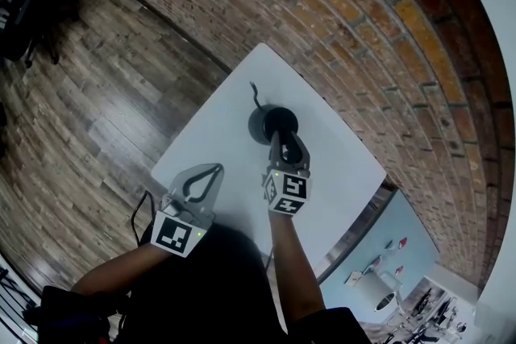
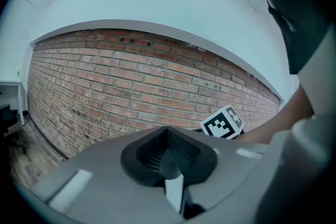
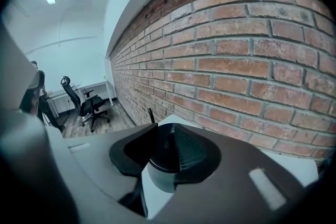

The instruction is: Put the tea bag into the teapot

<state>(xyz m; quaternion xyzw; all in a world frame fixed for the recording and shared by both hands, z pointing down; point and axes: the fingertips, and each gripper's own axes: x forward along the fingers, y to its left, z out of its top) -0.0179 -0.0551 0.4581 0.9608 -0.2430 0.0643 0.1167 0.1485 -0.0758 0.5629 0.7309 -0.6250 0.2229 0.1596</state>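
A black round teapot (image 1: 264, 122) stands on the white table (image 1: 234, 133), with a thin black stick (image 1: 255, 93) rising at its far side. My right gripper (image 1: 282, 138) reaches onto its near top. In the right gripper view a round dark-topped piece, seemingly the teapot's lid (image 3: 167, 165), sits between the pads of that gripper (image 3: 168, 157) and touches both; the stick (image 3: 150, 114) shows behind. My left gripper (image 1: 217, 169) hovers over the table to the left of the pot, its tips together and holding nothing (image 2: 170, 157). No tea bag is in view.
A brick wall (image 1: 363, 36) runs along the table's far side. Wooden floor (image 1: 97, 93) lies to the left. A black cable (image 1: 145, 209) hangs by the table's near left edge. An office chair (image 3: 84, 102) stands far off by a desk.
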